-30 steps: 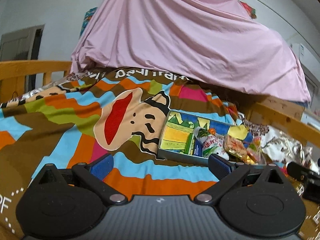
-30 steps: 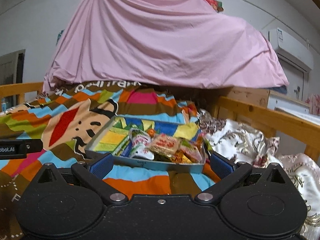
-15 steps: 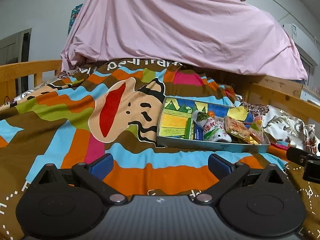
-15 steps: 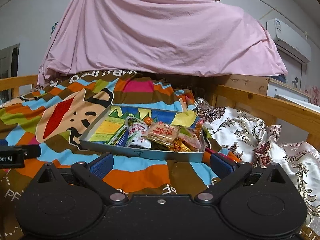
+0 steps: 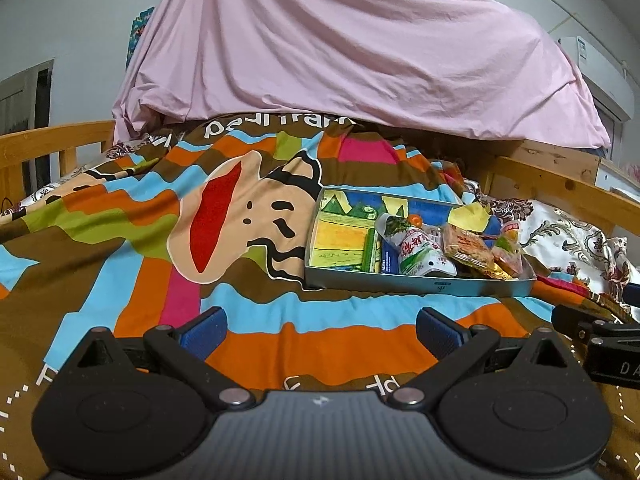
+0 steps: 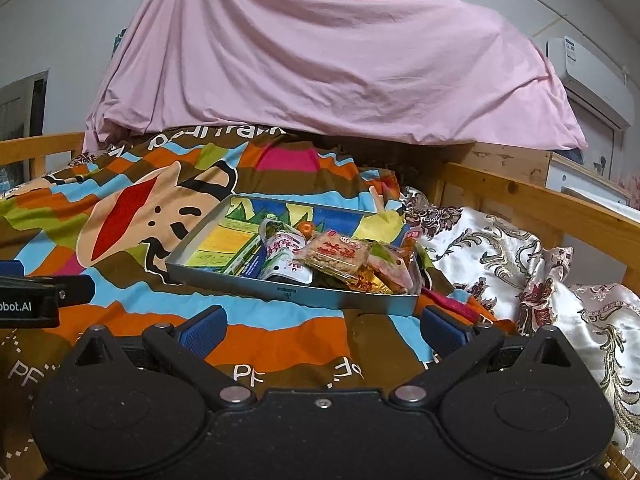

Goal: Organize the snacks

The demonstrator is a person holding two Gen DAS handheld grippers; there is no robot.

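Grey tray [image 6: 280, 294] on striped blanket [image 6: 280, 332], snack packets [image 6: 332, 256] heaped at its right end

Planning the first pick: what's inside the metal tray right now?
The tray holds a pile of snack packets on its right side: a white-green pouch and a peanut bar on top. Its left side is bare. Packets underneath are covered.

A bed covered by a striped blanket [image 5: 120, 248] in brown, orange, blue and green, printed with a cartoon monkey face [image 5: 240, 216]. Behind it, a pink sheet [image 5: 340, 48] drapes over a tall heap. Wooden bed rails [image 6: 540, 204] run along both sides. A white floral quilt [image 6: 500, 248] lies at right; an air conditioner [image 6: 588, 68] hangs on the wall.
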